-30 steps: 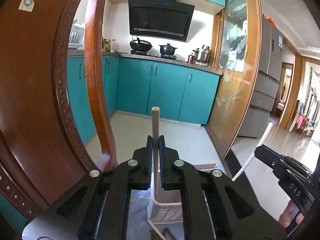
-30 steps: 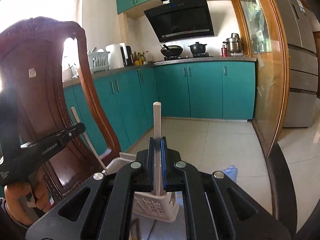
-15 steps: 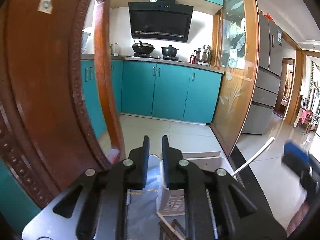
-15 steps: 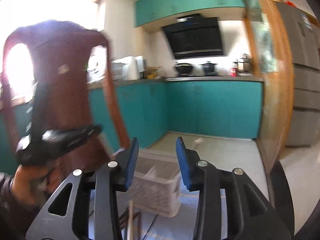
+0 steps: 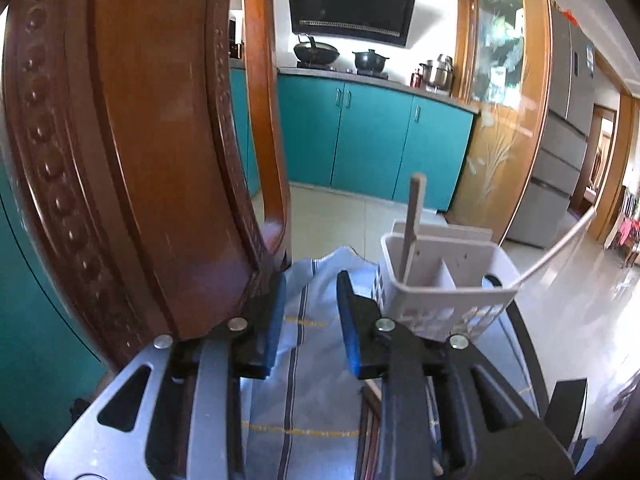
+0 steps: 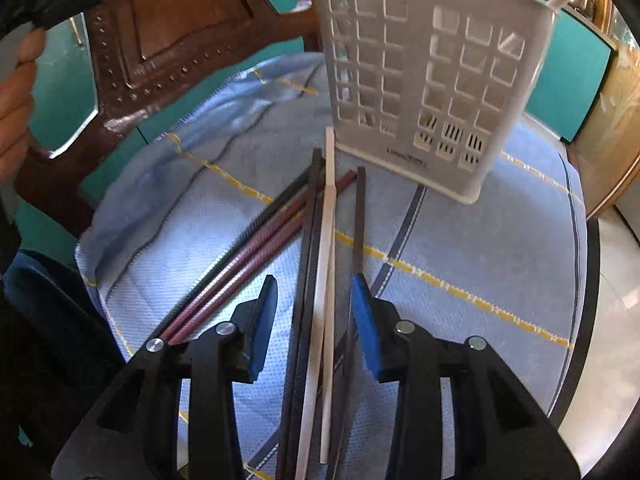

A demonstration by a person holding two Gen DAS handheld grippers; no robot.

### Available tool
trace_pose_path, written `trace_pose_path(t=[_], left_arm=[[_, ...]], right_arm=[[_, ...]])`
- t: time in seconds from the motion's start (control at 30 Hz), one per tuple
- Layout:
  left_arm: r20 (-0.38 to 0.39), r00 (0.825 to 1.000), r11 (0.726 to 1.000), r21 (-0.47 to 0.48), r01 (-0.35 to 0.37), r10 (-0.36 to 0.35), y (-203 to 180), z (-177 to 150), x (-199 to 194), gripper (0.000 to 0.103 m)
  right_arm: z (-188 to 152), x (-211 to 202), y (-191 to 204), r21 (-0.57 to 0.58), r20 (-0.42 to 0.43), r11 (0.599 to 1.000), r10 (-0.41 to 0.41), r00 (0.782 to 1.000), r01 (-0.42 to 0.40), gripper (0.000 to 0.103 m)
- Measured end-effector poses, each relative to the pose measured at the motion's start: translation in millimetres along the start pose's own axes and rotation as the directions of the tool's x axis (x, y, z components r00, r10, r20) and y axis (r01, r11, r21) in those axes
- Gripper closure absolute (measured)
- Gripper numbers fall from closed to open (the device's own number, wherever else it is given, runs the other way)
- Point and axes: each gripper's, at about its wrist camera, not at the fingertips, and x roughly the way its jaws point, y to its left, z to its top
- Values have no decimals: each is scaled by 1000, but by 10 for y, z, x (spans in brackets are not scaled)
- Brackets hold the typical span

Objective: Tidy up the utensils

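Note:
A white slotted utensil holder (image 5: 440,280) stands on a blue cloth (image 5: 316,400); it also shows in the right wrist view (image 6: 432,76). A wooden chopstick (image 5: 412,224) and a white chopstick (image 5: 560,244) stand in it. My left gripper (image 5: 310,316) is open and empty, left of the holder. My right gripper (image 6: 314,312) is open, low over several chopsticks on the cloth: a white one (image 6: 328,264), dark ones (image 6: 360,216) and reddish ones (image 6: 248,256). The white one and a dark one lie between its jaws.
A carved wooden chair back (image 5: 152,140) stands close on the left, also in the right wrist view (image 6: 168,36). The round table's dark rim (image 6: 588,300) curves on the right. Teal kitchen cabinets (image 5: 372,144) are behind.
Both grippers let go of their chopsticks, which now stand in the holder. The right gripper tipped down over the chopsticks on the cloth. The left gripper opened wider and moved left.

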Motion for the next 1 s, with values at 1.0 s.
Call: trace_pose_path(t=[1.0], left_arm=[[-210,978,994,101,38,-16,-171,-761,10,59]], right_arm=[[-367,-227,-874,381,41,922,60,997,-71,97]])
